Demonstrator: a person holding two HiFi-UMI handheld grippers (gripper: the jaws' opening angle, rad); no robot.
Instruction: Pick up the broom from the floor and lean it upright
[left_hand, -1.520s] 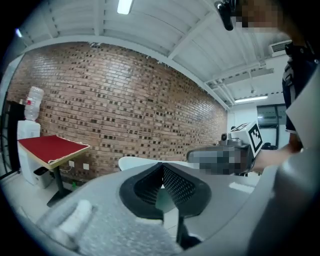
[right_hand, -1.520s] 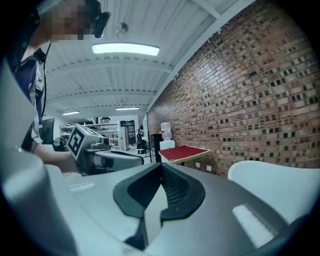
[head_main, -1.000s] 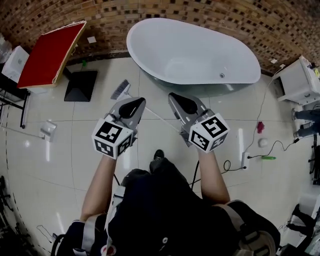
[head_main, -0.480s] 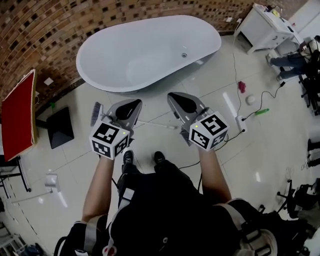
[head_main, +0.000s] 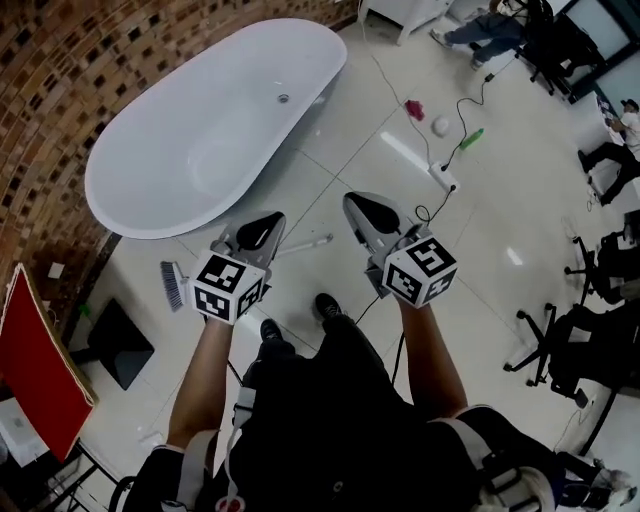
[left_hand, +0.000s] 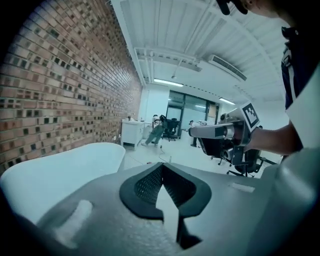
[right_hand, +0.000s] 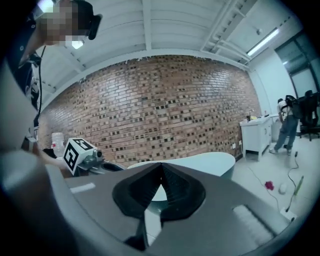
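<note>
Everything below me has swung round since a second ago. The bathtub (head_main: 215, 120), which lay across the top of the head view, now slants off to the upper left. The red board (head_main: 35, 370) has gone from the top left corner down to the lower left edge. My two hands have kept their places side by side in front of me.

My left gripper (head_main: 265, 228) has its jaws clenched, with nothing between them. My right gripper (head_main: 362, 210) looks the same in its own view: the jaws meet at the tips and hold nothing.

The broom (head_main: 308, 242) lies flat on the floor (head_main: 330, 150), on the near side of the bathtub. Its brush head (head_main: 173, 284) shows to the left of my left gripper, close to the black mat (head_main: 118, 343). Its pale handle runs rightward behind that gripper and shows again in the gap between my two grippers. Neither gripper touches it.

My shoes (head_main: 327, 305) stand just on the near side of the handle. A cable and power strip (head_main: 440, 175) lie on the floor to the right.
</note>
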